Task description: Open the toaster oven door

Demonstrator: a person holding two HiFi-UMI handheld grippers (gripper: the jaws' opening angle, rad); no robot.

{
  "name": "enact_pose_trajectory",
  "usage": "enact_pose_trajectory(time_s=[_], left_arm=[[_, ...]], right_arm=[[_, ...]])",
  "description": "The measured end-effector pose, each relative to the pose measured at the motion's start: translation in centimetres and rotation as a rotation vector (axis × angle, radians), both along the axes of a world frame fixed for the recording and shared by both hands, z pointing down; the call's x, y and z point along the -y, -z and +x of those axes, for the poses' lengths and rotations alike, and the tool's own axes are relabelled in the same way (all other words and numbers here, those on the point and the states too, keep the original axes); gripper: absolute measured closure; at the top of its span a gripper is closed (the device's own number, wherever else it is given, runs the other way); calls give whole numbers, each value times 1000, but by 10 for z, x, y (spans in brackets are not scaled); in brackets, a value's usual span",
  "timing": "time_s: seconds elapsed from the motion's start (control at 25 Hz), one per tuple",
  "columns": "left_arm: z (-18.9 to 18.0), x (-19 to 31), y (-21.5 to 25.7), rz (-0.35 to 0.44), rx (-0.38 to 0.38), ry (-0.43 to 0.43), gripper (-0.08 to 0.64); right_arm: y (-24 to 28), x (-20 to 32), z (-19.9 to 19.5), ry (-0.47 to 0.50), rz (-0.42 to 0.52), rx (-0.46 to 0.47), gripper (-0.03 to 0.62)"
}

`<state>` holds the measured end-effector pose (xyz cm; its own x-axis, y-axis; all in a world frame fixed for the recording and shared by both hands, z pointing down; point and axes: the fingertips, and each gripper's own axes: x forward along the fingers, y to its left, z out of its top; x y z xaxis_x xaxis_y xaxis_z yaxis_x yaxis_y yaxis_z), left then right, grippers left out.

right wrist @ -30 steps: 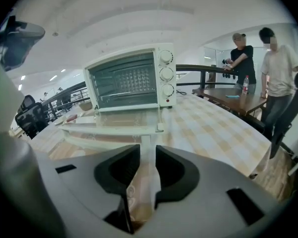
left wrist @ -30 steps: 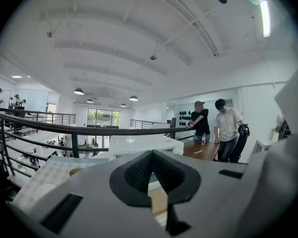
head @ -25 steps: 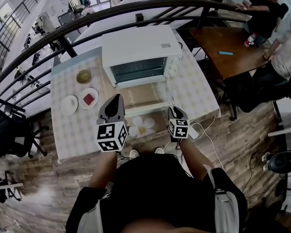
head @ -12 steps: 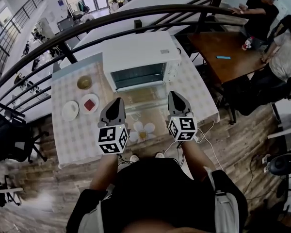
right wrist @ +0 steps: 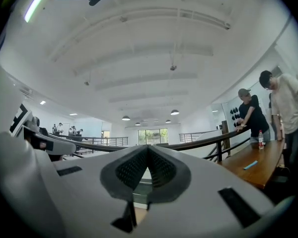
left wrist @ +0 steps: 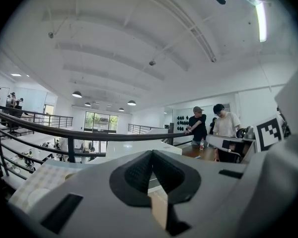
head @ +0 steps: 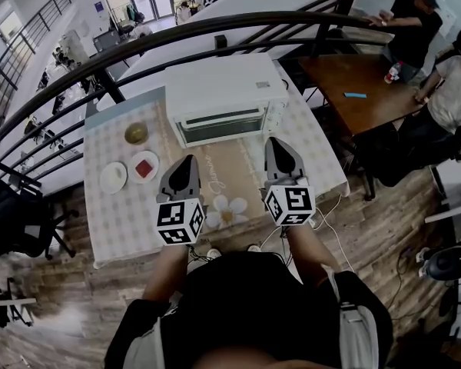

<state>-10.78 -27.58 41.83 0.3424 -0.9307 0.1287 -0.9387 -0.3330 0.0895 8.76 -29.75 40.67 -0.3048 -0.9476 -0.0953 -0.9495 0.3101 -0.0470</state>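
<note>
1. Head view first: white toaster oven [head: 227,79] at the far middle of the checked surface [head: 127,214], back to the railing [head: 77,56] and front toward the person, so within straight reach of either hand.
2. As for the toaster oven door [head: 232,160]: judged already let down flat toward the person, pane lying over the beige runner just ahead of the oven front. Edges faint, so not given as certain.
3. As for the left tool [head: 186,164]: held about level above the near half of the surface, pads pressed together on nothing. Apparently parked as the idle hand, short of the door.
4. As for the right tool [head: 280,148]: likewise level, above the door's right side, touching nothing, with jaws just closed further and now met tip to tip, empty. Presumably held clear so as not to knock the pane.
5. Off to the left of the oven, a white plate [head: 112,177], a second plate [head: 144,165] with something red on it, and an olive bowl [head: 135,133], all well apart from the door's swing.
6. With the door down as judged, little left beyond keeping both tools off the pane.
</note>
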Motion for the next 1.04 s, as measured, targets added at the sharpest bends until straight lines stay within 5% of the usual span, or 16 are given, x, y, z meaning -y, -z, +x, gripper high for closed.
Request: enact_pose_trajectory(time_s=[1.04], left_arm=[[-6,-9,3,12,5,0,546]], right_arm=[[0,-8,-8,22,-7,13,591]])
